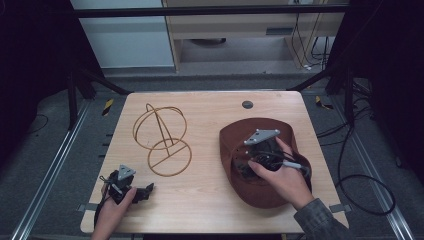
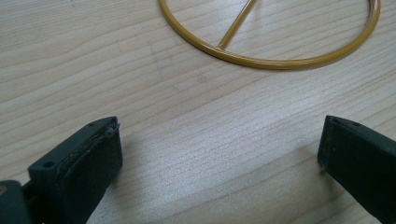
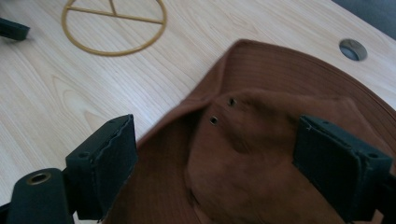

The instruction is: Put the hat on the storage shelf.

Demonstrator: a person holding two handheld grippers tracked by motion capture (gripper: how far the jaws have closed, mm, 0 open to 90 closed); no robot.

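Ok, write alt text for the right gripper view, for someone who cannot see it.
A brown hat lies on a light wooden table, with the right claw open just above it, one black jaw at each side of the crown. Two small metal eyelets dot the crown, and a yellow wire stand's round base rests on the table beyond.

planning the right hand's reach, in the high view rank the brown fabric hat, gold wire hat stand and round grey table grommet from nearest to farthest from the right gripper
1. Brown fabric hat, directly under the right gripper.
2. Round grey table grommet, beyond the hat toward the table's far edge.
3. Gold wire hat stand, off to the left, mid-table.
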